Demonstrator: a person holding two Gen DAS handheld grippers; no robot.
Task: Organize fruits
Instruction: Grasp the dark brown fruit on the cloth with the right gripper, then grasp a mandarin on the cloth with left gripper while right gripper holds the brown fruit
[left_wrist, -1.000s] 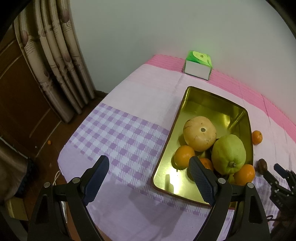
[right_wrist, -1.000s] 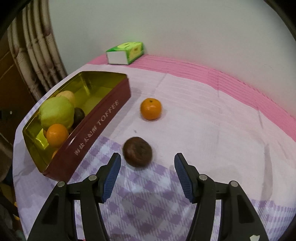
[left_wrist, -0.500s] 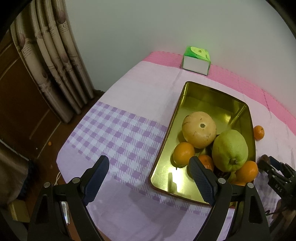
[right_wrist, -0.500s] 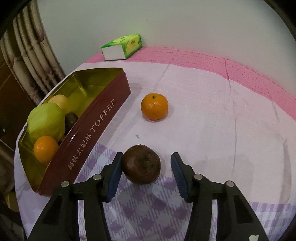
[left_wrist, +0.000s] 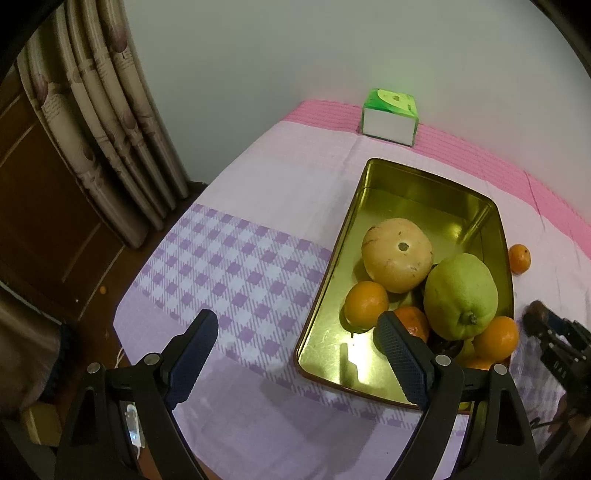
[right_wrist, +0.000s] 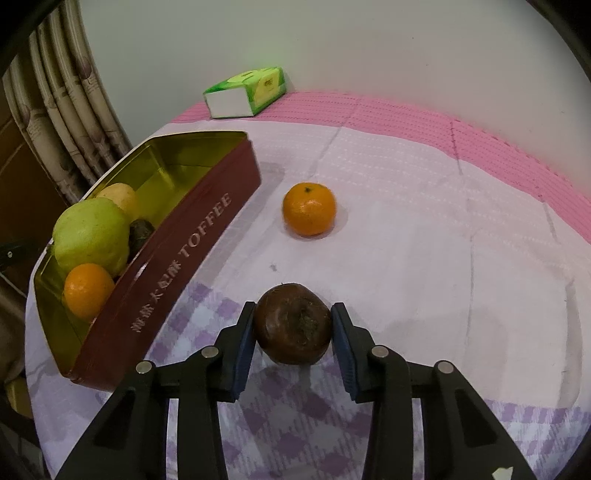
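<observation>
While the right gripper (right_wrist: 293, 334) had its jaws clenched on a dark brown fruit (right_wrist: 293, 328), both blue pads touching its sides, the fruit sat on the checked part of the cloth (right_wrist: 424, 229) near the tabletop's front edge, just beside the long wall of the toffee tin (right_wrist: 192, 254). A loose orange (right_wrist: 309, 208) lay farther back on the pale cloth, apart from the tin. Inside the tin were a large green fruit (left_wrist: 460, 297), a pale yellow fruit (left_wrist: 397, 254) and several small oranges (left_wrist: 366, 304), crowded toward its near end. The left gripper (left_wrist: 295, 358) hung above the tabletop's left front corner, jaws released and grasping nothing. A green tissue box (left_wrist: 389, 116) stood at the back edge.
</observation>
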